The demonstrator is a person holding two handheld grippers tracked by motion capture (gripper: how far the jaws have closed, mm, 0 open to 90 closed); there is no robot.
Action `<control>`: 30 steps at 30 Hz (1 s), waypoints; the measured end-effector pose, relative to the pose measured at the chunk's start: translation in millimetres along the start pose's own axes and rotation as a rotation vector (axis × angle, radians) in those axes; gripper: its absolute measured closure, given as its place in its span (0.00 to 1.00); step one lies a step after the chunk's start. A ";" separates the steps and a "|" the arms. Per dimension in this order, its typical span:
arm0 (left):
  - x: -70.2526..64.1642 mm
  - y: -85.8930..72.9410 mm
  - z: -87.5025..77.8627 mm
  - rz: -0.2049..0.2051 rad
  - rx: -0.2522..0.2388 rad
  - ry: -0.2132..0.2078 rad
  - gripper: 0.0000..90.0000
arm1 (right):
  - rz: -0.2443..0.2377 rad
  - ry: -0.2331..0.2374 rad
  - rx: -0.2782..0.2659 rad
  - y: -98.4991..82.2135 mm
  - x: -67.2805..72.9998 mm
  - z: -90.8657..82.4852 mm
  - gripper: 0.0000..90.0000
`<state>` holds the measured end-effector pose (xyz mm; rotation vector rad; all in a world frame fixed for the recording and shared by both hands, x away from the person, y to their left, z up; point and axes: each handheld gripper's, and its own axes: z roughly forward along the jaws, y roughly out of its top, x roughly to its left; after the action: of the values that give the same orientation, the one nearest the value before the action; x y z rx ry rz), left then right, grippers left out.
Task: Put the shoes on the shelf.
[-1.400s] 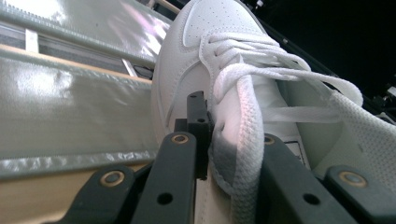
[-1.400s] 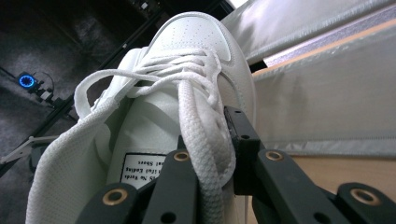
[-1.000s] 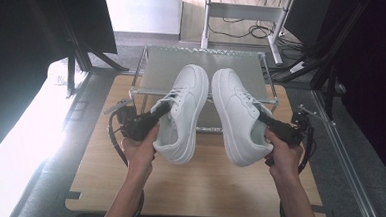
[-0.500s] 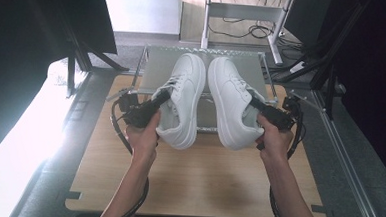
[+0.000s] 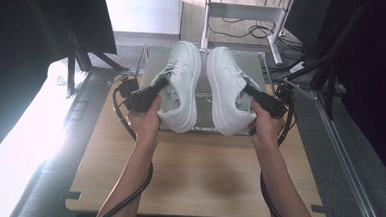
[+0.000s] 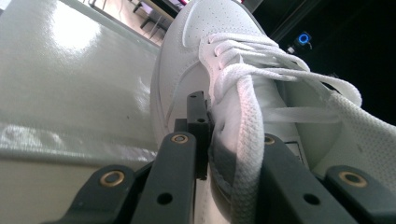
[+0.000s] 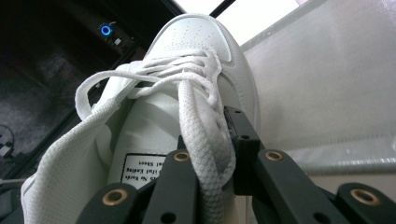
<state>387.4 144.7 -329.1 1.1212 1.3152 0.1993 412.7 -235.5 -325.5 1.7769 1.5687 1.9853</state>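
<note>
High view: fingers of each gripper clamp a white laced sneaker by its side wall.

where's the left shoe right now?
In the high view the left shoe is held up left of centre, clamped at its lace-side collar by the left gripper, toe pointing away, close beside the right shoe above the grey rack.

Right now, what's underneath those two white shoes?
Below the left shoe and right shoe, each gripped at its side wall, lies a glossy grey tray at the wooden table's far end. The shoes hide the tray's middle.
</note>
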 end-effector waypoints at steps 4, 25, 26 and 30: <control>2.0 6.2 10.5 -0.010 0.003 0.011 0.94 | 0.013 -0.020 -0.012 6.2 -3.1 11.4 0.93; 5.6 35.9 66.7 -0.022 0.045 0.064 0.94 | 0.033 -0.083 -0.029 32.5 -5.6 52.3 0.93; 5.6 35.9 66.7 -0.022 0.045 0.064 0.94 | 0.033 -0.083 -0.029 32.5 -5.6 52.3 0.93; 8.7 37.4 73.2 -0.030 0.048 0.074 0.94 | 0.044 -0.096 -0.034 34.4 -6.4 61.9 0.93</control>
<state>468.1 130.2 -318.4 1.1430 1.4075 0.1899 481.0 -217.5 -317.5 1.8795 1.4714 1.9016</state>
